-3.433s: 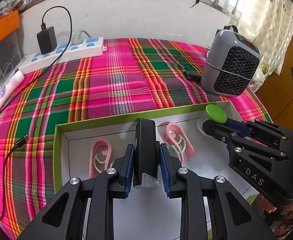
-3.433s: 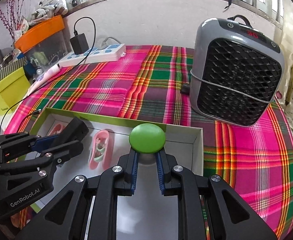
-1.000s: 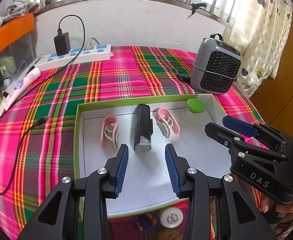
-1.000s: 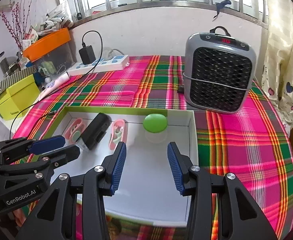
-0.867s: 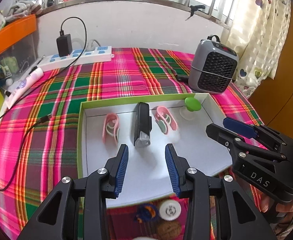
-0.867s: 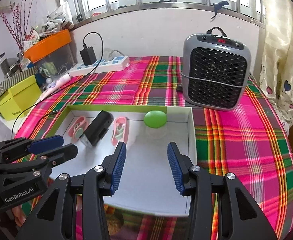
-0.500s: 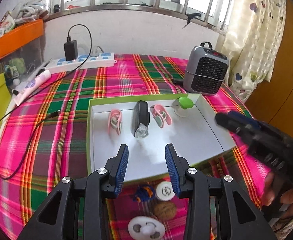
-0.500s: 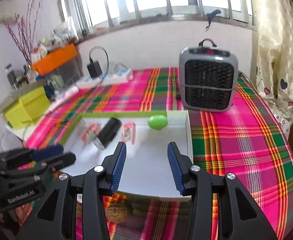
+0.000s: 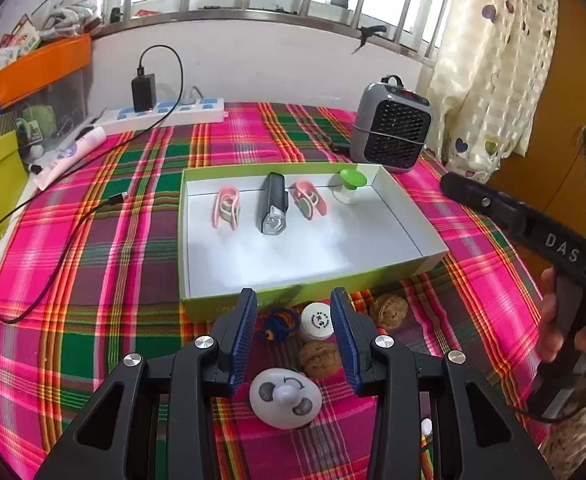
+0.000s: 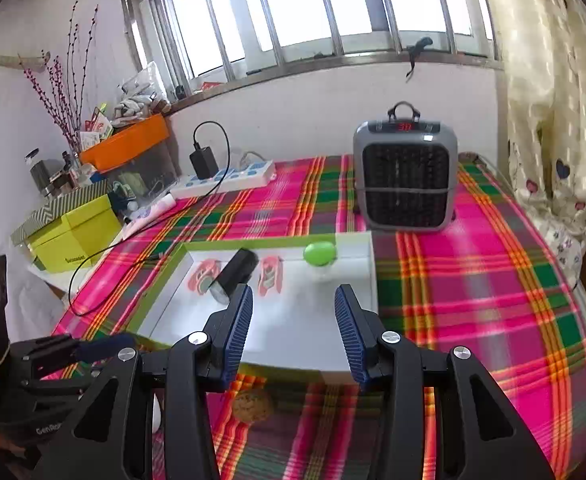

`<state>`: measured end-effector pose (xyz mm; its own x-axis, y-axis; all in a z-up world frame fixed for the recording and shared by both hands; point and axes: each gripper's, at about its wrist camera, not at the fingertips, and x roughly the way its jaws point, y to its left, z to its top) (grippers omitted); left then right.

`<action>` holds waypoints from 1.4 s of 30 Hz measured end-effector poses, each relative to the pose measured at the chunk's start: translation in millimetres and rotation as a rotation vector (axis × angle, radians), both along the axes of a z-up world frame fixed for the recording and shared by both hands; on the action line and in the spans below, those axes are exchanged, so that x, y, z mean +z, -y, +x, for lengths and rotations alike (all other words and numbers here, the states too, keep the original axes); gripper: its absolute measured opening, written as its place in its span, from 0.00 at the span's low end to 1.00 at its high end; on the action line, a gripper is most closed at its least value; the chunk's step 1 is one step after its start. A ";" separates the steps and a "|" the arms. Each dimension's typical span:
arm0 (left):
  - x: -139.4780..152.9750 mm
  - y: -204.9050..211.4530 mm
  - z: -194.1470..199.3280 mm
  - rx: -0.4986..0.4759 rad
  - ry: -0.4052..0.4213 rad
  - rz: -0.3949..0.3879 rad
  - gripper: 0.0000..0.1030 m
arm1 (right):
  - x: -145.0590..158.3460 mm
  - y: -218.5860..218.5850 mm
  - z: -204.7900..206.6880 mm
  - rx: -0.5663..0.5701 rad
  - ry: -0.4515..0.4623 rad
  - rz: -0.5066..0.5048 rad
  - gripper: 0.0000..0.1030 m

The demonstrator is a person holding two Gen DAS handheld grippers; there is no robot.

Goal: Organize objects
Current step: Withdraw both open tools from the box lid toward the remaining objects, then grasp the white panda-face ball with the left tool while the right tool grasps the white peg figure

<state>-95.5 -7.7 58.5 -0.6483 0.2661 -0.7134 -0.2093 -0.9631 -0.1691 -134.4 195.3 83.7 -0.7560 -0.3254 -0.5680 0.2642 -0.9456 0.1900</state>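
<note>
**Both grippers empty above the near edge of the box**

Left gripper [image 9: 294,334]: jaws spread, nothing held, above loose items on the plaid pink-and-green tablecloth [image 9: 93,248]. Nearest, a white egg-shaped plastic timer with grey knobs [image 9: 285,398]. Beyond it a brown walnut [image 9: 320,359], a white round disc with black print [image 9: 317,320], a small blue yarn figure [image 9: 279,323], and a second walnut [image 9: 389,310] to the right, all just beside the near wall of the shallow green-rimmed white cardboard box [image 9: 293,296].

Right gripper [image 10: 293,330]: jaws spread, empty, over the box's near edge.

Along the box's far wall, left to right: pink plastic clip [image 9: 226,208], black cylindrical bike light [image 9: 273,204], second pink clip [image 9: 308,199], green-capped clear small jar [image 9: 351,186].

Beyond the far right corner, a grey boxy fan heater [image 9: 391,132]. At the table's far edge, a white power strip with blue sockets [image 9: 165,114].
</note>
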 end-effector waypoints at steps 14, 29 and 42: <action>-6.5 19.5 21.3 0.043 0.012 0.020 0.35 | -17.5 6.2 41.2 0.087 0.044 0.062 0.43; -19.7 30.4 50.3 0.067 0.026 0.050 0.36 | -50.0 15.3 105.1 0.239 0.106 0.014 0.43; -31.6 37.8 56.1 0.081 0.051 0.074 0.37 | -68.5 52.6 113.9 0.341 0.133 0.116 0.43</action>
